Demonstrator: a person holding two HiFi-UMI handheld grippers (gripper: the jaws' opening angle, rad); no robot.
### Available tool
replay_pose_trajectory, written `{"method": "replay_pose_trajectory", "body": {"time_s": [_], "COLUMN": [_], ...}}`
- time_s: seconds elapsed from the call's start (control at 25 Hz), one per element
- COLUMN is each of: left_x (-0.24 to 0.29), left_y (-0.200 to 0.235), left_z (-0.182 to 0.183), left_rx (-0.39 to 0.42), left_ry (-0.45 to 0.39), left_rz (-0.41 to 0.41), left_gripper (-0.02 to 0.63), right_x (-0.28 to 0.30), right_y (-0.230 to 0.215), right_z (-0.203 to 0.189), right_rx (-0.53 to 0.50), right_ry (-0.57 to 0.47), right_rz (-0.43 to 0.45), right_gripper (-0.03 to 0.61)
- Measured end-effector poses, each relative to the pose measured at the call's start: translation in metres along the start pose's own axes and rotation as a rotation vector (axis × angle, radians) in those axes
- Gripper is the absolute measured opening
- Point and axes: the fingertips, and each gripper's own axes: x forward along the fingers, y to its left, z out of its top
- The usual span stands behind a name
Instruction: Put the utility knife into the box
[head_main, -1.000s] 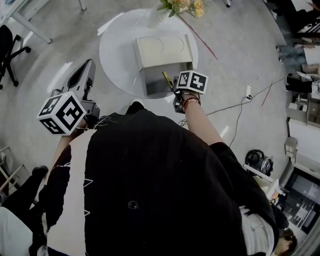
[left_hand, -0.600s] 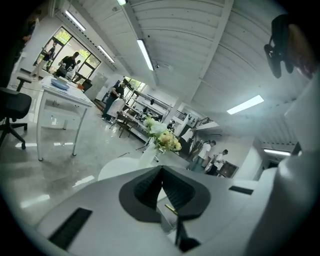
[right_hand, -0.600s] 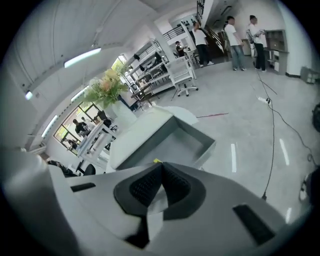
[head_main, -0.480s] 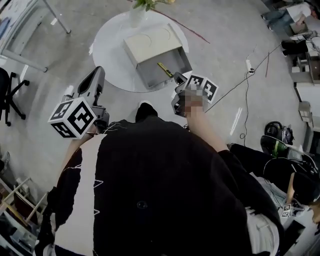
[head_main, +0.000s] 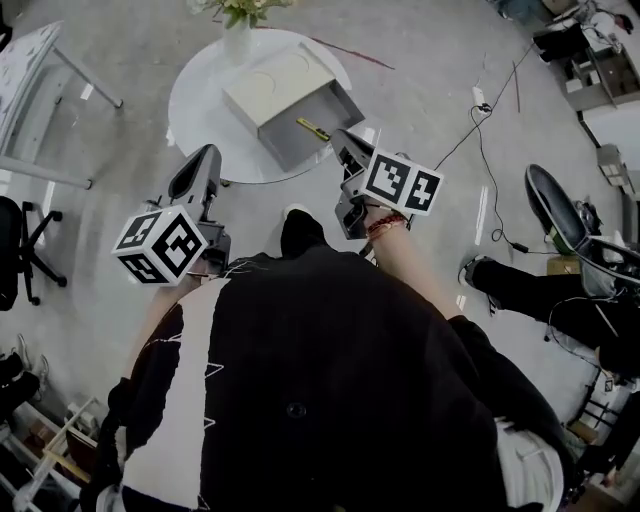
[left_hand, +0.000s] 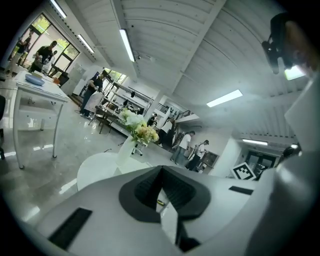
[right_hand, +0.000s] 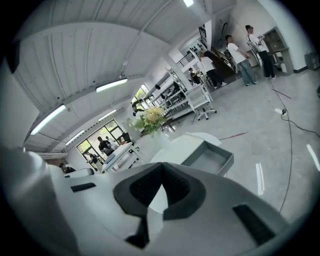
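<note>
On the round white table (head_main: 195, 110) stands a cream box (head_main: 270, 82) with its grey drawer (head_main: 330, 105) pulled open toward me. The yellow utility knife (head_main: 312, 128) lies inside that drawer; a sliver of the knife (left_hand: 160, 202) shows through the left jaws. My right gripper (head_main: 343, 142) hovers just off the drawer's near corner, shut and holding nothing. In the right gripper view the drawer (right_hand: 210, 159) lies ahead and the right gripper (right_hand: 161, 175) is closed. My left gripper (head_main: 207, 157) hangs at the table's near-left edge, shut and empty, its jaws (left_hand: 161, 175) together.
A vase of flowers (head_main: 237, 28) stands on the table's far side. Cables (head_main: 480, 130) trail over the floor at right, by a dark chair (head_main: 560, 215). A desk (head_main: 40, 60) and an office chair (head_main: 15, 265) stand at left. People stand far off in both gripper views.
One second ago the right gripper held the knife over the drawer. The knife now lies in the drawer and the right gripper has drawn back. My head has turned, shifting the table left.
</note>
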Motion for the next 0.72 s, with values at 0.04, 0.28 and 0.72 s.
{"method": "replay_pose_trajectory", "body": {"time_s": [0.04,0.28,0.72], "left_x": [0.001,0.009,0.012], "left_y": [-0.003,-0.023,-0.044], "left_z": [0.0,-0.003,-0.005], "left_rx": [0.005,0.025,0.03], "left_ry": [0.001,0.011,0.01], "left_rz": [-0.009,-0.059,-0.07], "left_gripper": [0.012,0.012,0.012], "right_x": [-0.005,-0.036,-0.051], "right_y": [0.008,0.047,0.046], "right_z": [0.006,0.044,0.053], "right_rx": [-0.013,-0.151,-0.246], "right_ry": [-0.021,-0.148,-0.148], "right_rz": [0.016,0.083,0.068], "right_gripper": [0.005,0.005,0.005]}}
